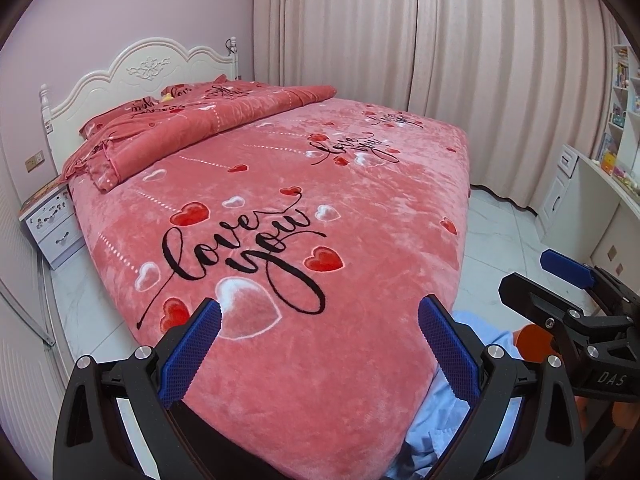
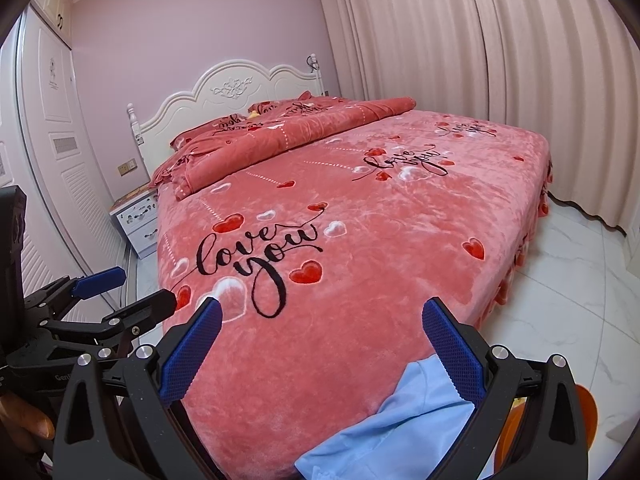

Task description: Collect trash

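Note:
My left gripper (image 1: 319, 312) is open and empty, held above the near corner of a bed with a pink "love you" heart blanket (image 1: 280, 208). My right gripper (image 2: 322, 314) is open and empty too, just right of the left one, over the same corner of the blanket (image 2: 340, 220). The right gripper shows in the left wrist view (image 1: 560, 280), the left one in the right wrist view (image 2: 108, 292). A small yellow object (image 1: 167, 98) lies by the pillows; it also shows in the right wrist view (image 2: 253, 114). I see no clear trash on the bed.
A folded quilt (image 1: 192, 128) lies across the bed's head end. A light blue cloth (image 2: 384, 420) and an orange object (image 2: 584, 412) are below the grippers. A white nightstand (image 1: 52, 224) stands left, a wardrobe (image 2: 60, 140) far left, curtains (image 1: 440, 40) behind, a desk with shelves (image 1: 600, 184) right.

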The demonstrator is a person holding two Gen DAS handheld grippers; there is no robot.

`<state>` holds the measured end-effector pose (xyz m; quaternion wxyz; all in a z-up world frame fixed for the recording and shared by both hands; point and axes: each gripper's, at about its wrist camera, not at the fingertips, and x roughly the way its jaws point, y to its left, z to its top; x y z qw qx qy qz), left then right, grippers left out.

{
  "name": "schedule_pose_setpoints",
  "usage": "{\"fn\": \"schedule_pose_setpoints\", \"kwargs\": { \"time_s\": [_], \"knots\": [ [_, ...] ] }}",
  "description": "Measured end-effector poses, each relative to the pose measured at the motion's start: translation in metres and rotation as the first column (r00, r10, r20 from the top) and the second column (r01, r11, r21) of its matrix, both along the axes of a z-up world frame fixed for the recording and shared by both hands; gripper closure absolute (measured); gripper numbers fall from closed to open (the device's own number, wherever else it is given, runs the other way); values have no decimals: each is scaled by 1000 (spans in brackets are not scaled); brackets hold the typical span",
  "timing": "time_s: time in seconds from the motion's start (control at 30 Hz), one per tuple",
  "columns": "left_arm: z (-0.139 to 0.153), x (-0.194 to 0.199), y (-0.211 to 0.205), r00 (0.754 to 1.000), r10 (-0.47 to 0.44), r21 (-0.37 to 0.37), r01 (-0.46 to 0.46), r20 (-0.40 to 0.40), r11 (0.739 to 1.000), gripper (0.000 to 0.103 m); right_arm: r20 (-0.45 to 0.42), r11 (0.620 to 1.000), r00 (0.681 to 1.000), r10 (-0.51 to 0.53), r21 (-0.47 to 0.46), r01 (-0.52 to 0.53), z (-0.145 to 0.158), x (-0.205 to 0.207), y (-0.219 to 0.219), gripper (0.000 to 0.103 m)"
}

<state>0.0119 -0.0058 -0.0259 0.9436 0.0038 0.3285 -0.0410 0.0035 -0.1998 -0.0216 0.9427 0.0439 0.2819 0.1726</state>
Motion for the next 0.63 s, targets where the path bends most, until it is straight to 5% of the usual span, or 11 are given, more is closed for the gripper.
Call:
{"fn": "schedule_pose_setpoints", "kwargs": {
  "time_s": [0.63],
  "knots": [
    [4, 8, 4, 1000, -3, -9, 2, -15, 1000, 6, -26, 1000, 999, 18, 4, -18, -8, -8, 7, 5]
  ]
}}
